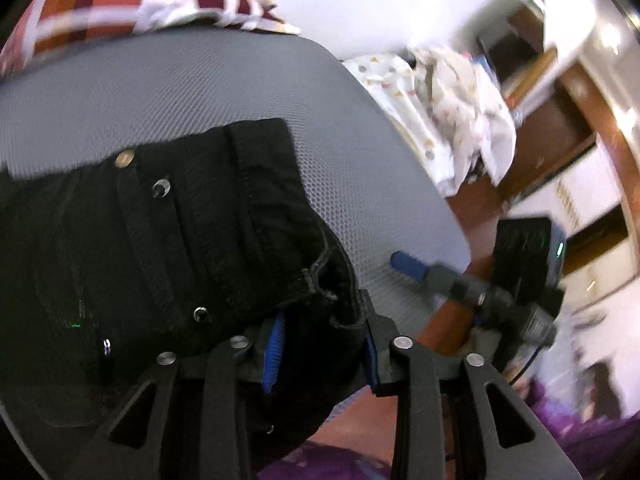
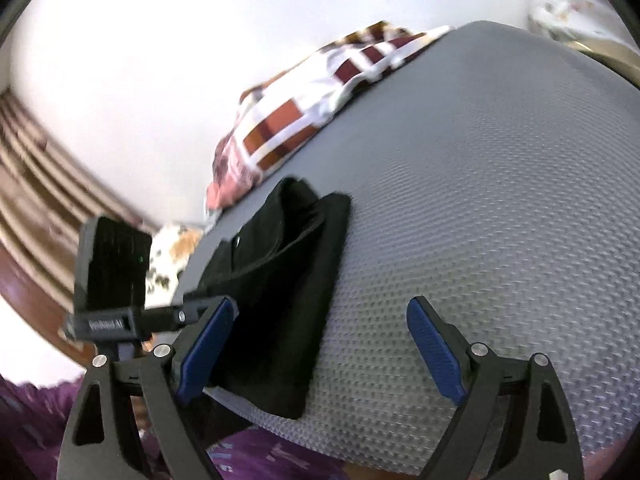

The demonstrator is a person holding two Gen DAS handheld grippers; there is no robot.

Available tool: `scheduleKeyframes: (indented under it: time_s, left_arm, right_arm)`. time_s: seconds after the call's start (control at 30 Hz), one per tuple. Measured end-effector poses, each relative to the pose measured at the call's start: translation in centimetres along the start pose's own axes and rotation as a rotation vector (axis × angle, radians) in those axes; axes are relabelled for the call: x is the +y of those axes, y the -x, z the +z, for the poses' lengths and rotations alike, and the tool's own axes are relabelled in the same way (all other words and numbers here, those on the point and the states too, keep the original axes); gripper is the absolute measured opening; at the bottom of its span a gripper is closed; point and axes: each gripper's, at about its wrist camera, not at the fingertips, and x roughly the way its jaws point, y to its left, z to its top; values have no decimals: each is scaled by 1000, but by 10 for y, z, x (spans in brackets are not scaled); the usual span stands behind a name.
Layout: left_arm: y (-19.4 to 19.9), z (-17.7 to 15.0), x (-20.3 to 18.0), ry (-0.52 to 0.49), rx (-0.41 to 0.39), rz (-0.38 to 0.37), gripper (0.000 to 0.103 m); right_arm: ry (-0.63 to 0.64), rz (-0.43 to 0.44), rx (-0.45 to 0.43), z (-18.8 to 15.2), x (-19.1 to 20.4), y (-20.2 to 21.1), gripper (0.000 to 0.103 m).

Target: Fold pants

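In the left wrist view, the black pants (image 1: 168, 264) lie folded on a grey mesh pad (image 1: 200, 88), bunched toward its near edge, with snaps and a belt loop showing. The left gripper (image 1: 320, 356) has its blue-padded fingers (image 1: 274, 354) closed on a fold of the pants' dark fabric. A red-and-white checked cloth (image 1: 100, 4) lies at the pad's far edge. Off the pad's right edge, the right gripper (image 1: 408, 266) pokes in, with a patterned white cloth (image 1: 440, 112) beyond it.

In the right wrist view, the left gripper (image 2: 188, 312) sits at the pad's (image 2: 480, 200) left edge, touching the pants (image 2: 280, 300), which form a flat rectangle near that edge. The checked cloth (image 2: 304, 116) lies at the far left corner. The right gripper (image 2: 320, 356) hangs over the pad with its fingers (image 2: 436, 356) spread wide apart, holding nothing.
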Motion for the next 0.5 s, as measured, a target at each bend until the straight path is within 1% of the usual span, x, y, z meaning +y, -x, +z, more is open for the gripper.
scheduleKeyframes:
  time_s: [0.07, 0.1, 0.17, 0.2, 0.23, 0.3, 0.33, 0.37, 0.4, 0.43, 0.47, 0.5]
  left_arm:
    - [-1, 0, -16, -74, 9, 26, 53]
    - [0, 0, -26, -115, 10, 36, 57]
    - [2, 1, -40, -170, 6, 49, 70]
    - [4, 2, -45, -184, 0, 50, 72]
    - [7, 5, -47, -183, -6, 37, 74]
    - [13, 9, -44, -148, -11, -16, 77]
    - [15, 13, -40, -119, -8, -59, 84]
    - [14, 16, -34, -88, 1, -100, 93]
    - [9, 18, -26, -58, 35, -125, 94]
    - [4, 21, -24, -42, 68, -111, 94]
    - [1, 22, -21, -22, 88, -118, 94]
    - [1, 22, -19, 0, 92, -148, 94]
  right_arm:
    - [-21, 2, -5, 1, -3, 0, 88]
    - [-32, 3, -7, 1, -4, 0, 88]
    - [-45, 4, -10, 1, -5, -1, 88]
    - [-51, 7, -12, 1, -4, -1, 88]
    - [-55, 10, -13, 2, -4, -1, 88]
    - [-58, 13, -16, 4, -3, 0, 88]
    - [-58, 13, -18, 5, -2, 0, 88]
    - [-57, 13, -24, 7, -1, 2, 88]
    - [-60, 15, -28, 9, -1, 3, 88]
    - [-66, 18, -32, 10, -1, 4, 88]
    - [-82, 27, -39, 12, -3, 6, 88]
    - [-95, 34, -43, 12, -4, 7, 88]
